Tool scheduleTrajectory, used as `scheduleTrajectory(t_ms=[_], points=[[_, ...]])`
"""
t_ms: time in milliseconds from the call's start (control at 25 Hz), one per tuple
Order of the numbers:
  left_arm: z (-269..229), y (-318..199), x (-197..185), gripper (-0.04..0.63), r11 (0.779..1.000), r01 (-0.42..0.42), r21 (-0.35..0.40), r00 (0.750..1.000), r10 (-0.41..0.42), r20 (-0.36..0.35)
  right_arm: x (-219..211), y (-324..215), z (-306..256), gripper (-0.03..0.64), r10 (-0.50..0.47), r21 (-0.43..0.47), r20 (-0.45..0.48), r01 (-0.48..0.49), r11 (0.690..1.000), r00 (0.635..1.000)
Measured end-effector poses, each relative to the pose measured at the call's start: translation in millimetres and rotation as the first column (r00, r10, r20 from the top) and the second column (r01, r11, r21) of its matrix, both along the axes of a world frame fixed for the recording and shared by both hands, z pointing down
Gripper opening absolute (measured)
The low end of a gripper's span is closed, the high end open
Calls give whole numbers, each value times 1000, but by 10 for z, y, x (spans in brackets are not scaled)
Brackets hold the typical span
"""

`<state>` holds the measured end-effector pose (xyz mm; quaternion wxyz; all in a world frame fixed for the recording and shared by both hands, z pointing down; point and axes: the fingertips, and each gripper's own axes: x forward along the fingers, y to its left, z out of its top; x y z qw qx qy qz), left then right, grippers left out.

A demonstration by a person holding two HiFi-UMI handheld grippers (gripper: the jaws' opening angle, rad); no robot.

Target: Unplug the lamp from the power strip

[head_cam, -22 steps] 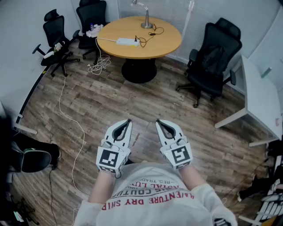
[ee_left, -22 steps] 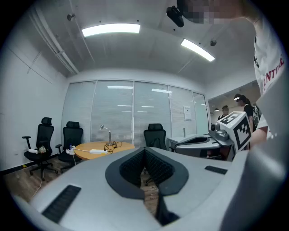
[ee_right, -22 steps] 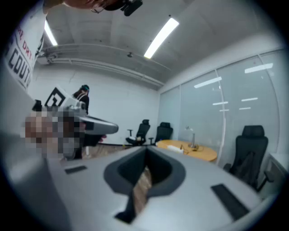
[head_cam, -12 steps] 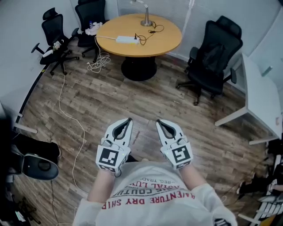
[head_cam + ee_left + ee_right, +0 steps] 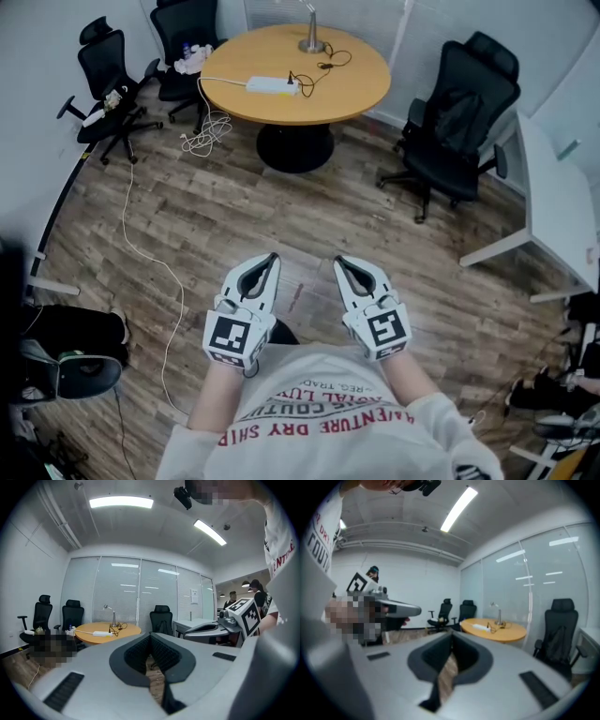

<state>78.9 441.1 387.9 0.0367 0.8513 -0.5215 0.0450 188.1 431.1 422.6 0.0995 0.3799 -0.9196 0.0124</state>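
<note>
From the head we looked steeply down over the left gripper (image 5: 267,261) and the right gripper (image 5: 340,262), both close below us, to the brown wood-plank floor (image 5: 225,216). The round orange-topped wooden table (image 5: 319,89) lay far off at the frame's top. Each gripper's camera sat low behind its own grey jaws and faced level across the room, so the table showed small and distant there. All three views shared that table, its long white power strip (image 5: 271,86) and the black swivel office chairs (image 5: 459,112) — and each gripper view caught the other gripper at its edge.
</note>
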Motion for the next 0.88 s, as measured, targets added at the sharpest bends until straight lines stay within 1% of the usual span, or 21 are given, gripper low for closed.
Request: scheduleTrajectory(t_ms=[160,400,520,640,760,880], points=[[-16,-397,-334,28,1000,-11,0,1000,11,-2,-281,-389,27,29,38,-14,-14,-39,999,999],[-95,-966,-928,28,998,-68,6,998,68,1,-836,-977,-88,29,100,-12,-3,-100,995,995],[-78,-1205,-1204,28,997,-83,-4,997,83,2,-1081,-1233,-93,29,136,-23,-1,-136,990,991],[-42,-1403,-1414,26,995,-95,-17,996,94,-2,-1248,-1443,-38,29,163,-43,-10,-163,986,987],[23,-1601,-1591,28,995,-88,-41,996,87,-17,-1362,-1654,25,29,184,-73,-22,-185,980,983],[108,-1804,-1688,28,995,-75,-62,997,74,-31,-1462,-1863,125,29,160,-105,-40,-164,981,986]])
